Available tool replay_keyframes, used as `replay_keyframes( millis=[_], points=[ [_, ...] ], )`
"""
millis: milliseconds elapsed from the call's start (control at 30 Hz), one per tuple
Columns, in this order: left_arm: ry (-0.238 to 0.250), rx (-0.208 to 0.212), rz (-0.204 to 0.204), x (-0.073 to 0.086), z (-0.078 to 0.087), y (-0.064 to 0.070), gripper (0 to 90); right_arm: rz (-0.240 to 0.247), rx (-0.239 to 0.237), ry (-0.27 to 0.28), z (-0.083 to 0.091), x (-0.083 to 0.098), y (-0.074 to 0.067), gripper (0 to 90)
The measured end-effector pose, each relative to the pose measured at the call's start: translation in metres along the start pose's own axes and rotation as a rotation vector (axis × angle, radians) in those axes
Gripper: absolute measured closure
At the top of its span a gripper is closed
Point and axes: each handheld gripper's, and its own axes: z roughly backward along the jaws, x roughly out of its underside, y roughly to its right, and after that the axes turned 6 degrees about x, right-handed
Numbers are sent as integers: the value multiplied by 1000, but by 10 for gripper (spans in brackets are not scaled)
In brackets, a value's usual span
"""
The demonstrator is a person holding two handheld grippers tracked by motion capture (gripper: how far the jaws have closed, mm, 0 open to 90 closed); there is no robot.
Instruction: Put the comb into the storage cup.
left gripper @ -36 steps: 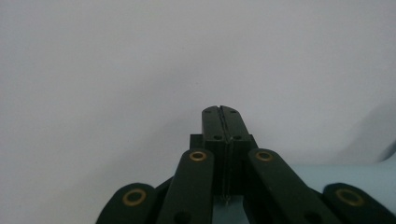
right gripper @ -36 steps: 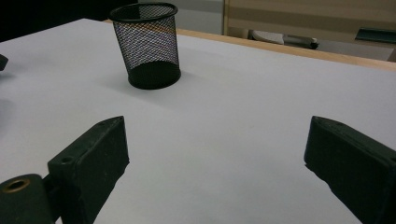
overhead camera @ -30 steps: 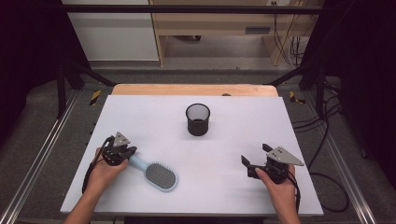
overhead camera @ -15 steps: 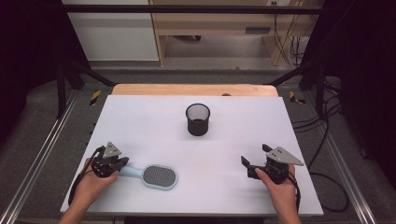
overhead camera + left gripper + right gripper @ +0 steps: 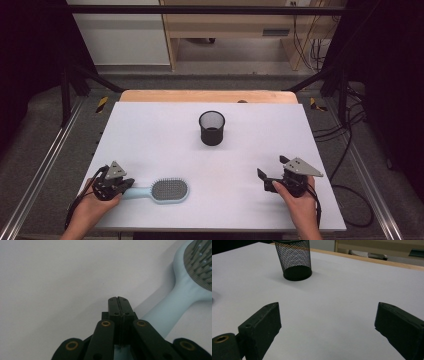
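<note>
A pale blue plastic paddle hairbrush (image 5: 162,190) lies flat near the front left of the white desk (image 5: 165,135), its handle beside the clenched, empty left claw (image 5: 126,184); a nudge could skid it away. The right claw (image 5: 264,178) is held spread wide, empty.

Hairbrush (image 5: 162,190) near table's (image 5: 150,130) front left, mesh cup (image 5: 212,128) behind it, centre.
</note>
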Motion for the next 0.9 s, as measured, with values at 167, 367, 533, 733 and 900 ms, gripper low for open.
replay_keyframes(
  millis=[167, 367, 533, 733, 900],
  points=[
    [-1, 12, -5, 9, 6, 6, 900, -1, -2, -8, 0, 1, 0, 68],
    [1, 36, 2, 18, 13, 16, 900, 4, -7, -18, -1, 2, -2, 68],
    [-5, 53, -4, 22, 13, 25, 900, 4, -7, -22, -2, 2, -1, 68],
    [-1, 52, -19, 21, 12, 30, 900, 5, -8, -25, -2, 3, -1, 68],
    [37, 25, -46, 16, 15, 31, 900, 5, -7, -23, -1, 2, -1, 68]
  ],
)
